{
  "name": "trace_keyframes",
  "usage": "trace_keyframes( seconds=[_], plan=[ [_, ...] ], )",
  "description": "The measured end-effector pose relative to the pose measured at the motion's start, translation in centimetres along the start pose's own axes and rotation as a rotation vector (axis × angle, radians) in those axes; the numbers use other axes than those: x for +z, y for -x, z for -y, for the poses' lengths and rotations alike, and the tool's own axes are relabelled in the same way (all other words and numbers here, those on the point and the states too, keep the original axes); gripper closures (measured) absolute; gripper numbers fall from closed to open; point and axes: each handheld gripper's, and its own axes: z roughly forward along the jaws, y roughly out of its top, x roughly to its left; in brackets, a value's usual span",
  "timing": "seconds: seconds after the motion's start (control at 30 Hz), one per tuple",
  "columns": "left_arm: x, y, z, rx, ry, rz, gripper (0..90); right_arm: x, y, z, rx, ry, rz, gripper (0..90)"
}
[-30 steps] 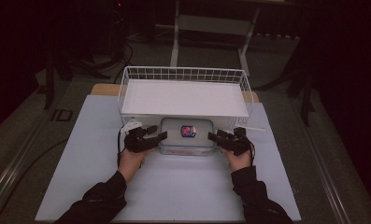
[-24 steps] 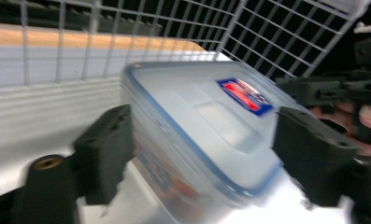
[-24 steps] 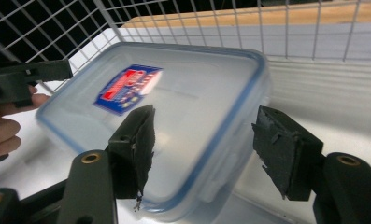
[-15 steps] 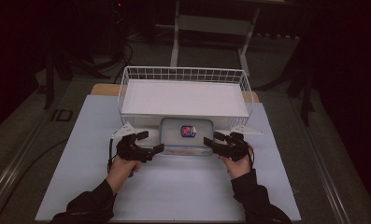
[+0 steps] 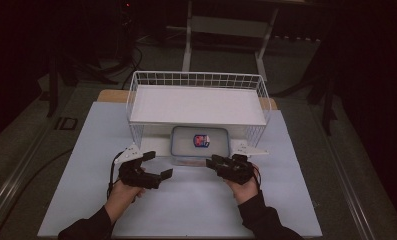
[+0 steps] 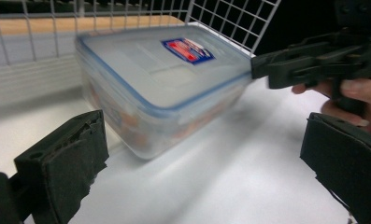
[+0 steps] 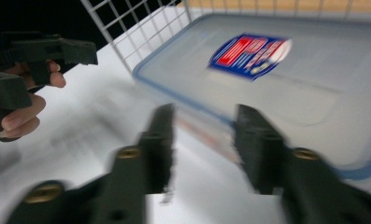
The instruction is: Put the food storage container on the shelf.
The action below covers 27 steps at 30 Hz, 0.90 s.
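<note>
The clear rectangular plastic box with a blue-rimmed lid and a red-and-blue label [image 5: 199, 145] sits on the white tabletop [image 5: 196, 205], tucked partly under the front edge of the white wire basket [image 5: 196, 80], with its near side poking out toward the person. Something orange-brown shows through its wall in the left gripper view [image 6: 160, 88], though I cannot tell what.

The left tongs [image 5: 157, 165] hang off the box's near-left corner, apart from it, jaws spread wide with nothing between them; in their own view the box lies ahead in the gap. The right tongs [image 5: 212, 161] sit just beside the box's near-right corner, jaws parted a little way and empty. Their view [image 7: 202, 140] is blurred, with the box's edge just beyond the tips; I cannot tell whether they touch it.
</note>
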Motion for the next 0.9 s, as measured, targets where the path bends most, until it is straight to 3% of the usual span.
trace_keyframes(
  seconds=[0.1,0.23,0.57,0.73,0.9],
  plan=[
    [0.0,0.3,0.5,-0.002,-0.001,-0.004,0.7,0.4,0.0,0.4,0.008,-0.015,-0.009,77.7],
    [-0.1,0.7,1.3,0.014,-0.004,-0.007,0.7,1.0,0.2,0.9,-0.015,-0.037,0.003,89.6],
    [0.2,0.5,1.9,0.012,-0.013,-0.008,0.7,1.9,0.4,0.8,-0.033,-0.088,0.025,89.9],
    [0.5,0.5,2.0,0.030,-0.019,-0.012,0.7,2.7,0.6,1.0,-0.008,-0.089,0.028,89.9],
    [0.3,0.4,1.9,0.030,-0.012,-0.016,0.7,3.8,0.3,0.7,-0.017,-0.088,0.030,89.9]
  ],
)
